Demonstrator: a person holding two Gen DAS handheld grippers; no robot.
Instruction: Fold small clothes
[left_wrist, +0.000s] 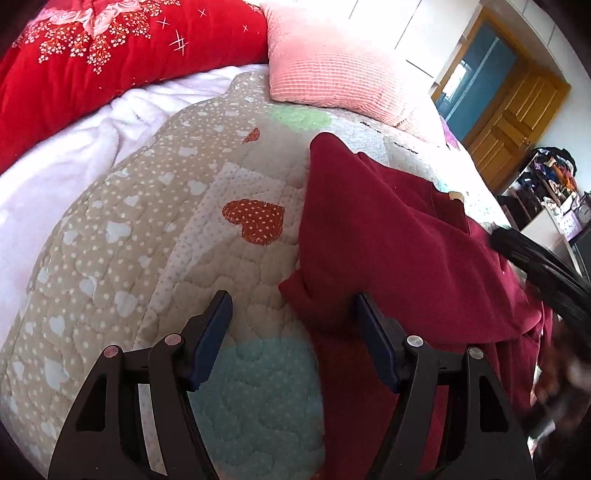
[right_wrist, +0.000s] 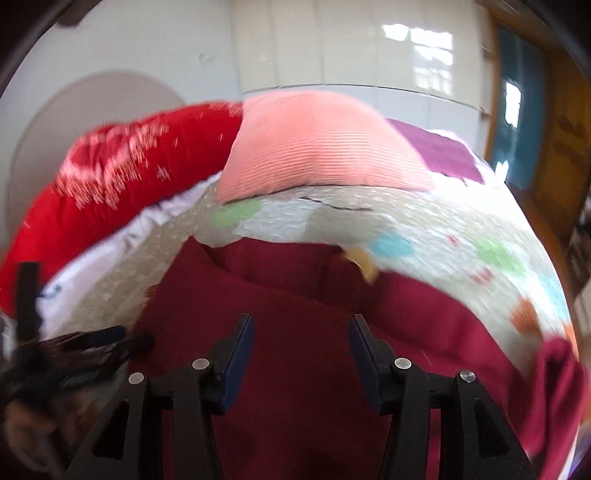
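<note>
A dark red garment (left_wrist: 399, 236) lies partly folded on the quilted heart-patterned bedspread (left_wrist: 147, 221). My left gripper (left_wrist: 293, 306) is open and empty, its jaws straddling the garment's left edge near a folded corner. The right gripper shows as a blurred black shape (left_wrist: 535, 266) at the right of the left wrist view. In the right wrist view the garment (right_wrist: 303, 295) fills the lower middle, with a tan label (right_wrist: 364, 264) at its far edge. My right gripper (right_wrist: 301, 328) is open and empty just above the cloth. The left gripper appears blurred at lower left (right_wrist: 85, 350).
A pink pillow (left_wrist: 332, 59) and a red floral duvet (left_wrist: 92, 66) lie at the head of the bed, with a white blanket (left_wrist: 74, 147) beside them. A wooden door (left_wrist: 517, 110) and a cluttered shelf (left_wrist: 546, 184) stand at the right.
</note>
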